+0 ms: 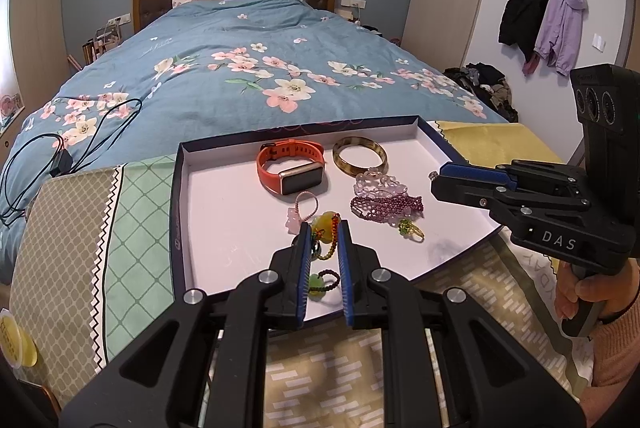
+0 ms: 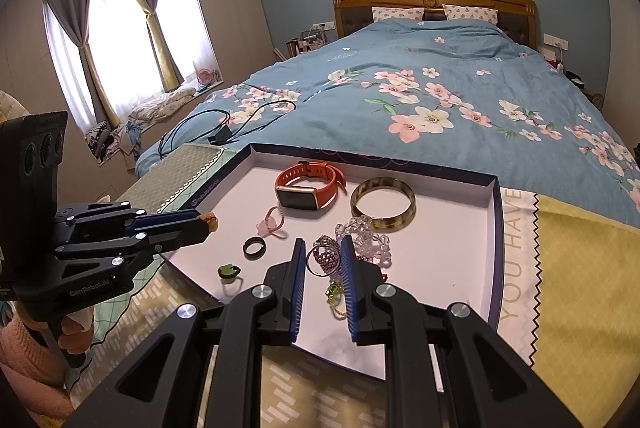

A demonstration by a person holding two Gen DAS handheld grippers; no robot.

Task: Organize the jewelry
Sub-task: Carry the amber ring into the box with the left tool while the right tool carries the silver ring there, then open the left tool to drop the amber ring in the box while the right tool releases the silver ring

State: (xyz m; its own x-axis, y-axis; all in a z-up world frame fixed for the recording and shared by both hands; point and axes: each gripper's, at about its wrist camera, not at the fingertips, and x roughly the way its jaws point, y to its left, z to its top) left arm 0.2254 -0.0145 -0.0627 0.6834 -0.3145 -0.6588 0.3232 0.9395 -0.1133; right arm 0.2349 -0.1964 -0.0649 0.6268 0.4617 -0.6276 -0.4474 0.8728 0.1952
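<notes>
1. My left gripper (image 1: 323,228) pinches the yellow-green charm (image 1: 325,224), low centre of frame, above the tray (image 1: 208,212).
2. My right gripper (image 2: 322,243) is narrowly parted around the purple bead bracelet (image 2: 326,257), not clamped.
3. I lift the charm slowly so its cord clears the rings.

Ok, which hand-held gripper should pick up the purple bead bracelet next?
Right. The right hand-held gripper is open just above the purple bead bracelet, while the left hand-held gripper is already clamped on a yellow pendant.
</notes>
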